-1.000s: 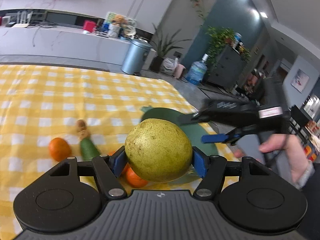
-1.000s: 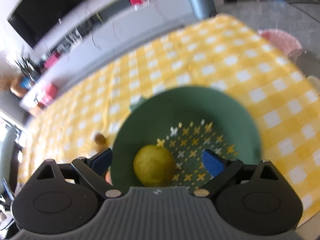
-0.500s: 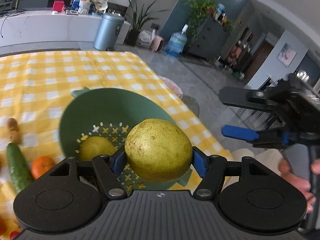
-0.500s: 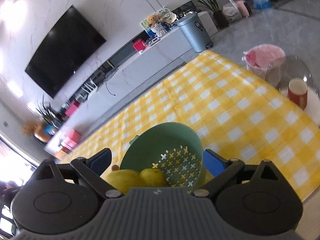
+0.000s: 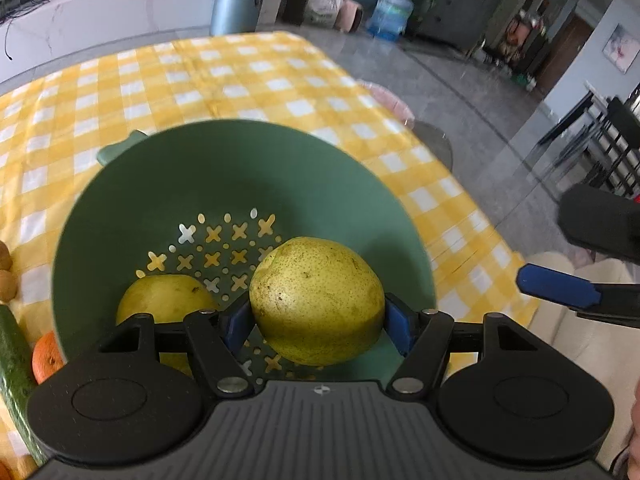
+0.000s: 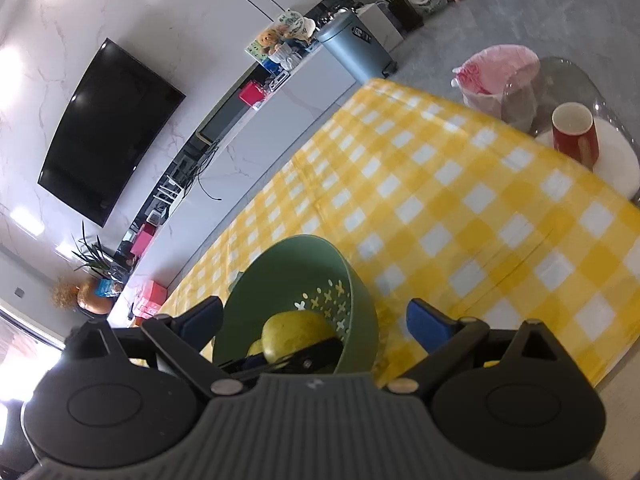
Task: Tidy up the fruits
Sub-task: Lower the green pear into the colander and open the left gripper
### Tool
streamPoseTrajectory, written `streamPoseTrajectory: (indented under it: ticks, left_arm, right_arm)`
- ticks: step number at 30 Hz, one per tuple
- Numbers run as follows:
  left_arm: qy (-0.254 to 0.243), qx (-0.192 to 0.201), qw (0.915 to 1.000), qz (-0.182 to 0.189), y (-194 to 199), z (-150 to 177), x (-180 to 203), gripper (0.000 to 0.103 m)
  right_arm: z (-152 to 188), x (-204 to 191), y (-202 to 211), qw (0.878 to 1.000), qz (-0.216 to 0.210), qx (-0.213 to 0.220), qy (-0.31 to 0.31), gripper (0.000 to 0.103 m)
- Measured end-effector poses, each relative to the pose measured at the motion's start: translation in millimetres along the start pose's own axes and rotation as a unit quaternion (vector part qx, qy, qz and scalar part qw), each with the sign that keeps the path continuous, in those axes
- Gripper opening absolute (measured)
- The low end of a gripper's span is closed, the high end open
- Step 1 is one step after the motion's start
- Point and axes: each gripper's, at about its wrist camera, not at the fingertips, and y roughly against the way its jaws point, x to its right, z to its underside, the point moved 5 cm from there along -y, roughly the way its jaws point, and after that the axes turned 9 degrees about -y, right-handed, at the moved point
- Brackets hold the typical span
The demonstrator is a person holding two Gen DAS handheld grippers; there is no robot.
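While one pear (image 5: pixel 166 300) is already lying in the green colander (image 5: pixel 224 168), the left gripper (image 5: pixel 316 316) is holding a second pear (image 5: pixel 316 300) pinched between its jaws just above the colander floor, not yet released. The right gripper (image 6: pixel 314 318) is hovering alongside, jaws spread and empty. An orange (image 5: pixel 46 358) and kiwis (image 5: pixel 6 272) are waiting on the counter (image 5: pixel 240 68), so sorting looks roughly half done.
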Motion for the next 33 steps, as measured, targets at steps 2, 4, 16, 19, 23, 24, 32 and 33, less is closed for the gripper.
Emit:
streamPoseTrajectory:
  ticks: [2,4,16,19,23,24,32,33]
  left_arm:
    - [-0.005,-0.017,0.9998,-0.001,-9,-1,0,0.077]
    - [-0.010,-0.037,0.9992,-0.005,-17,-3,1,0.077]
    - [-0.050,-0.017,0.9985,-0.009,-13,-13,7,0.086]
    - [-0.058,-0.016,0.9981,-0.016,-10,-16,5,0.086]
    - [-0.058,-0.006,0.9983,-0.008,8,-15,0,0.087]
    - [-0.061,0.004,0.9981,0.003,16,-15,0,0.087]
    - [-0.047,0.012,0.9985,0.024,40,-9,-7,0.088]
    - [-0.040,0.013,0.9985,0.034,43,-7,-9,0.088]
  right_arm:
    - [1,0,-1,1.000,0.001,-0.001,0.000,0.095]
    - [1,0,-1,1.000,0.001,0.005,0.000,0.095]
    - [2,9,-5,1.000,0.027,0.005,-0.001,0.095]
    - [4,6,-9,1.000,0.026,-0.004,0.004,0.095]
    - [7,2,-12,1.000,0.025,-0.008,0.008,0.095]
    - [8,1,-13,1.000,0.025,-0.009,0.008,0.095]
    - [15,-10,-18,0.999,0.027,-0.012,0.015,0.094]
    - [16,-13,-18,0.999,0.028,-0.012,0.019,0.094]
